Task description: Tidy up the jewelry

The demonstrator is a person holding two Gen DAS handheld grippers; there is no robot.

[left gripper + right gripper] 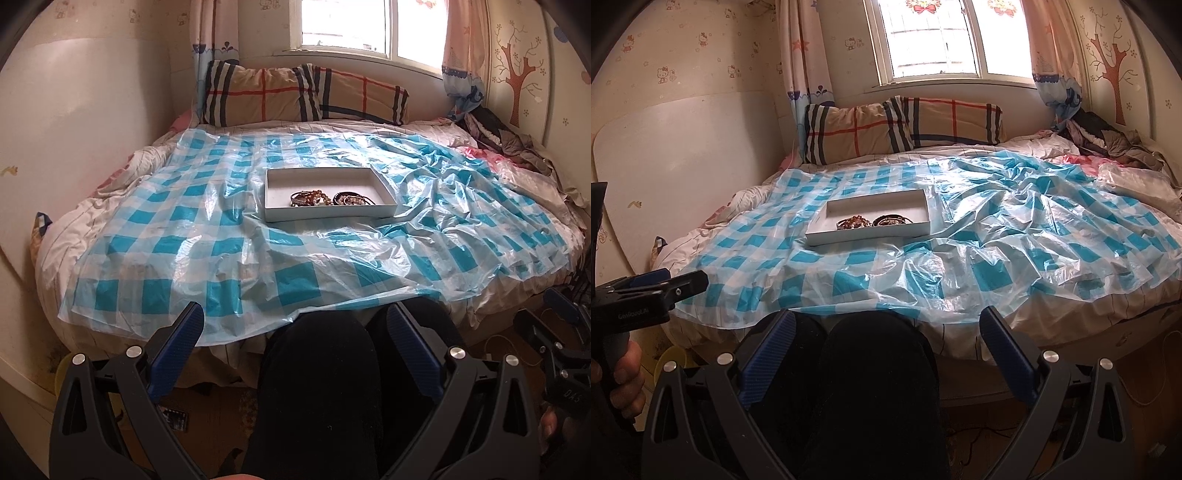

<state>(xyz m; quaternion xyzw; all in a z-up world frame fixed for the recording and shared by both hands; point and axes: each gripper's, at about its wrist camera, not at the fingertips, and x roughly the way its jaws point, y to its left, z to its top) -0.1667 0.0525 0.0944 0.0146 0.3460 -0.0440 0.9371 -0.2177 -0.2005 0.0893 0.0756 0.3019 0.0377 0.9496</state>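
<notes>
**Holding both grippers back while the jewelry sat in its box**

Sitting at the foot of the bed, you kept the left gripper and the right gripper low over your dark-trousered knees, well apart from the work. Both had their blue-padded fingers spread wide, released, with nothing between them. In the right wrist view your left gripper also showed at the left edge, gripped in your left hand.

The white shallow box lay near the middle of the bed, resting on the blue-and-white checked plastic sheet that covered the quilt. Inside it, the jewelry was gathered toward the near wall: a cluster of amber-brown beaded bracelets on the left and a cluster of darker bracelets just beside it on the right. The two clusters sat close together; whether they touched you could not tell. The far half of the box floor was bare.

Beyond the box, two plaid pillows leaned against the wall under the window. A heap of dark clothes lay at the bed's far right corner, below a tree wall sticker.
</notes>
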